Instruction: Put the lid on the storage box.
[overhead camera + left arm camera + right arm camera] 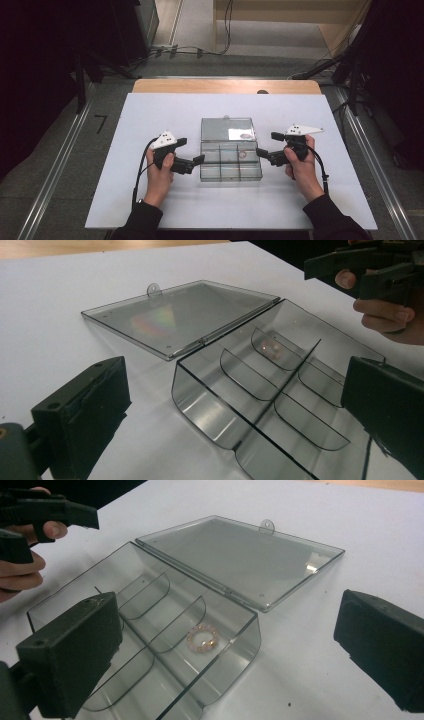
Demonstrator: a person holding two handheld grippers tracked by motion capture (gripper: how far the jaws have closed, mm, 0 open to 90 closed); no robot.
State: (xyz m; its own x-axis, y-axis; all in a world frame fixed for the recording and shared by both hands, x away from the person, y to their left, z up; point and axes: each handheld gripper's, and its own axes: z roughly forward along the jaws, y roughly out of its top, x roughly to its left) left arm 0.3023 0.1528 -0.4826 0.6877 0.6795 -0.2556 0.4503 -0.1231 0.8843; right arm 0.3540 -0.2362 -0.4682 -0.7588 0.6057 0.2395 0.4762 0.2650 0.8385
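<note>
Right gripper view shows a clear smoky plastic box (pixel 150 630) with curved dividers, its flat lid (pixel 240 560) lying open on the white table (pixel 350 540); a small beaded ring (pixel 202 639), perhaps pink, rests in one compartment. Both the left gripper (pixel 192 162) and right gripper (pixel 265 154) gape wide beside the box, holding nothing.

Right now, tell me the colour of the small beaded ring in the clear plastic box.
Pale pink with gold beads; the right gripper view shows it best.

Ring (pixel 202 638) in box (pixel 231 172), between both grippers.
</note>
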